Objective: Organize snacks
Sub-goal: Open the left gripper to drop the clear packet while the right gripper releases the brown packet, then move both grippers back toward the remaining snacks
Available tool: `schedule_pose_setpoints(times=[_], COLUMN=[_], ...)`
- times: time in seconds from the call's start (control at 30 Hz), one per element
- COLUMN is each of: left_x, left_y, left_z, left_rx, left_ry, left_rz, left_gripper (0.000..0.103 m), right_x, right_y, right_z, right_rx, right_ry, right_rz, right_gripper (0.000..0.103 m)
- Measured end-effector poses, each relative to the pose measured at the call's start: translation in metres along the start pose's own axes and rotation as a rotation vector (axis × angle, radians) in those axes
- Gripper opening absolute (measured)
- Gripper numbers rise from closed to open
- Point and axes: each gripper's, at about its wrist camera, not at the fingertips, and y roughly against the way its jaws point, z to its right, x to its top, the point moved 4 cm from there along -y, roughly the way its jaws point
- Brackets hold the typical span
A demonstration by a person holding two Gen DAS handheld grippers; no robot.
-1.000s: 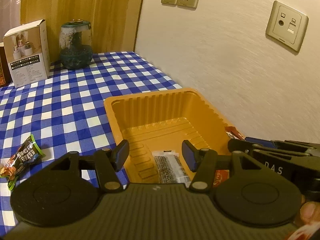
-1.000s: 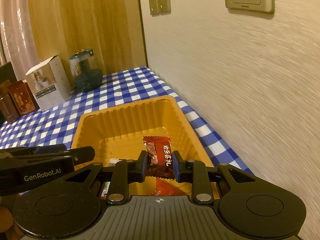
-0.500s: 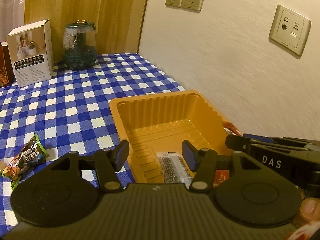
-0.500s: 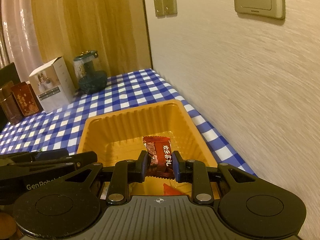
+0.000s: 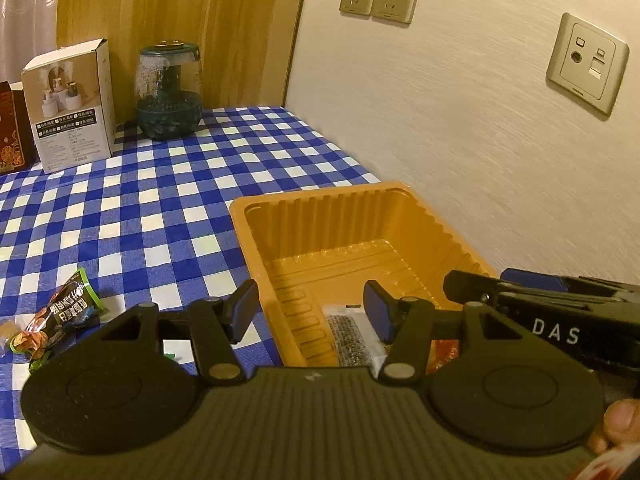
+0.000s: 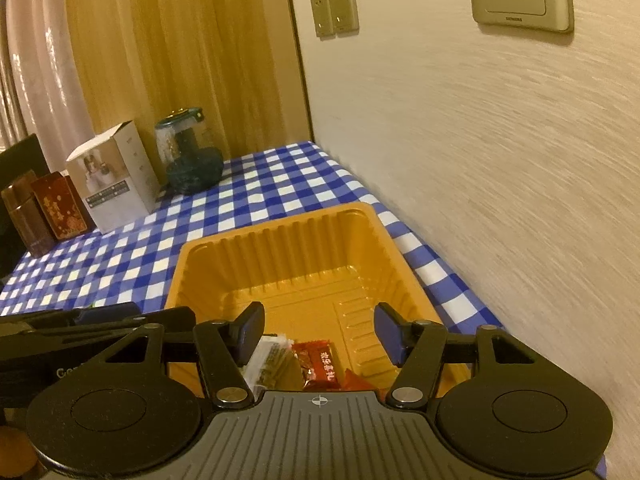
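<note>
My right tool (image 6: 318,330) is opening above the red candy (image 6: 319,366) lying in the orange tray (image 6: 280,236); my left tool (image 5: 310,310) is spread, empty.

A: Free room? Far half of the orange tray (image 6: 280,248) is bare floor, open from above. Near end is taken: red candy packet (image 6: 320,366) and clear seed packet (image 6: 270,362) lie there, right under the right gripper (image 6: 318,332), whose jaws are opening with nothing between them.

B: Sides?

A: Wall (image 6: 500,180) runs close along the tray's right, only a thin strip of checked cloth (image 5: 140,208) between. Left gripper (image 5: 310,312) sits over the tray's near left rim, jaws apart, empty.

B: Left of the tray?

A: Wide open cloth. Green snack packet (image 5: 72,308) near left, white box (image 5: 70,104) and glass jar (image 5: 168,92) far back.
</note>
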Motion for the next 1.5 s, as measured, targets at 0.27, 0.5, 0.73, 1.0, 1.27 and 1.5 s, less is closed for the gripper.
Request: schedule_pose_setpoints(times=[0.27, 0.5, 0.73, 1.0, 1.27, 1.5], left_x=[0.0, -0.001, -0.002, -0.005, 0.002, 0.012], left_y=[0.0, 0.001, 0.006, 0.019, 0.05, 0.092], left_z=[0.0, -0.002, -0.005, -0.016, -0.054, -0.097], left_rx=[0.002, 0.004, 0.016, 0.026, 0.026, 0.085], left_ry=[0.0, 0.0, -0.001, 0.01, 0.122, 0.116], left_rz=[0.001, -0.001, 0.004, 0.013, 0.072, 0.131], left_gripper=[0.054, 0.054, 0.056, 0.072, 0.083, 0.094], right_x=[0.0, 0.001, 0.001, -0.006, -0.014, -0.015], right_y=[0.002, 0.004, 0.008, 0.023, 0.046, 0.061], right_z=[0.002, 0.004, 0.007, 0.007, -0.015, -0.046], right_rx=[-0.004, -0.008, -0.007, 0.0, 0.04, 0.094], right_ry=[0.002, -0.002, -0.008, -0.014, 0.006, 0.019], right_rz=[0.005, 0.009, 0.008, 0.004, 0.013, 0.03], right_gripper=[0.061, 0.061, 0.061, 0.061, 0.061, 0.061])
